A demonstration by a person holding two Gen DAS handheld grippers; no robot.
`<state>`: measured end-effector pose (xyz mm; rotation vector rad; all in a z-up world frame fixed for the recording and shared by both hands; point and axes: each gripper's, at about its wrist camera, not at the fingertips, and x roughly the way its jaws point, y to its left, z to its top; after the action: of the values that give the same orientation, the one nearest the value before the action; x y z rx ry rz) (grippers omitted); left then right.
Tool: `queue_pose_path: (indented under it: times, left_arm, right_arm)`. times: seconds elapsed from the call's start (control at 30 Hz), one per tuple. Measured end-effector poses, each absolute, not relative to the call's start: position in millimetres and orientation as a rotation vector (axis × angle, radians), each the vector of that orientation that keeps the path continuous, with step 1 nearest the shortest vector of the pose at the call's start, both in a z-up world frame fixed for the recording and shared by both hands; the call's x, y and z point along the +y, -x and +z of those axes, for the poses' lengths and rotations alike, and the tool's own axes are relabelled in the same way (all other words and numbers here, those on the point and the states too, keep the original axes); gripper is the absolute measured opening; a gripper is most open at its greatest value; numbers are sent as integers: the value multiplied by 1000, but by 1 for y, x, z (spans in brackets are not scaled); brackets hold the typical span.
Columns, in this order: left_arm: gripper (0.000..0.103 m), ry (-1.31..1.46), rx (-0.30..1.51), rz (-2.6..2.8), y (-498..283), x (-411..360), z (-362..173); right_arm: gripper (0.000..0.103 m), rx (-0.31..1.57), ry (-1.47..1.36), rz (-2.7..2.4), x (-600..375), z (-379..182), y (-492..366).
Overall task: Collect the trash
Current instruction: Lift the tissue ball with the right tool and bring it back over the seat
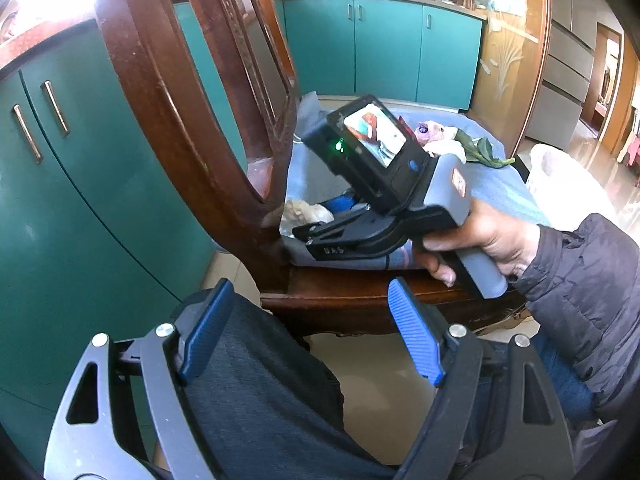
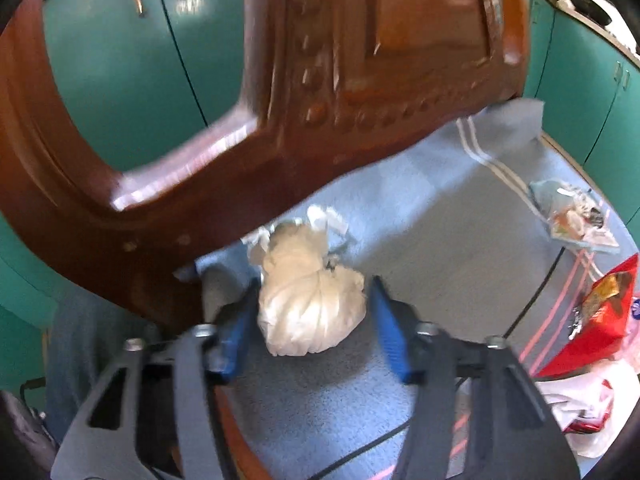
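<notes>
Blue-padded fingers of the left gripper sit closest to the lens, spread wide with nothing between them, parked low over the person's lap and well short of the chair seat. Moving right, the carved wooden chair back looms just above the crumpled white wad of paper, which lies on the blue cloth at the rear corner of the seat. The right gripper has its 2 fingers apart and straddling that wad, 1 pad on each side; the frame is motion-blurred, so I cannot tell whether either pad already touches it. Risks from here look plain enough. Closing too shallow would likely pinch only the soft outer folds, and the wad could tear loose or slip out on the lift. Closing too deep could snag the cloth underneath and drag it, shifting the rest of the litter. Lifting straight up would probably knock the tool against the chair back, since it overhangs so closely. Further right, the clear crinkled wrapper, the red snack packet and the white plastic bag wait near the seat edge, where a tugged cloth might tip them to the floor.
</notes>
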<state>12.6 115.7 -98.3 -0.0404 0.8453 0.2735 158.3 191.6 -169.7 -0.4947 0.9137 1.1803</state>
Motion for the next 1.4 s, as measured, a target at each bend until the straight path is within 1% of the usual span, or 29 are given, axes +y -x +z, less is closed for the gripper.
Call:
queue_pose_path:
  times: [0.03, 0.07, 0.1, 0.23, 0.33, 0.37, 0.5, 0.57, 0.67, 0.77, 0.9, 1.13, 1.23, 1.27, 1.3, 1.4]
  left_arm:
    - [80, 42, 846, 273, -14, 115, -99]
    - [80, 43, 847, 271, -15, 115, -99]
    - [80, 45, 849, 268, -16, 115, -100]
    - [80, 50, 854, 248, -22, 112, -104]
    - [80, 60, 861, 231, -31, 110, -110]
    - [80, 61, 863, 227, -35, 109, -111]
    - [80, 62, 867, 218, -52, 103, -114]
    - [80, 65, 867, 208, -60, 98, -115]
    - [80, 58, 866, 192, -69, 89, -116]
    - [80, 49, 870, 179, -76, 82, -117]
    - [80, 40, 885, 164, -80, 74, -122]
    - [80, 49, 904, 147, -87, 69, -125]
    - [80, 65, 916, 138, -94, 71, -125]
    - [80, 71, 925, 137, -98, 71, -125]
    - [80, 74, 931, 138, -101, 72, -126]
    - [80, 74, 947, 127, -112, 67, -127]
  right_arm:
    - [39, 912, 484, 1183, 190, -169, -158]
    - [34, 921, 469, 1184, 188, -168, -159]
    - [33, 926, 455, 1170, 184, -166, -161]
    - [32, 897, 383, 1118, 146, -143, -169]
    - [32, 828, 312, 1051, 99, -110, -181]
    - [32, 828, 312, 1051, 99, -110, -181]
    - [33, 750, 200, 918, 25, -73, -201]
    - [33, 720, 191, 826, -8, -68, -204]
    - [33, 752, 172, 698, -50, -76, -214]
    - [33, 835, 165, 595, -74, -100, -226]
    - [33, 958, 187, 527, -83, -134, -230]
    - [34, 1020, 234, 533, -68, -156, -222]
    - [43, 1020, 263, 535, -58, -161, -219]
    - [49, 1017, 273, 535, -53, -162, -213]
    - [52, 1011, 281, 535, -51, -163, -213]
    - [53, 1007, 297, 526, -46, -165, -212]
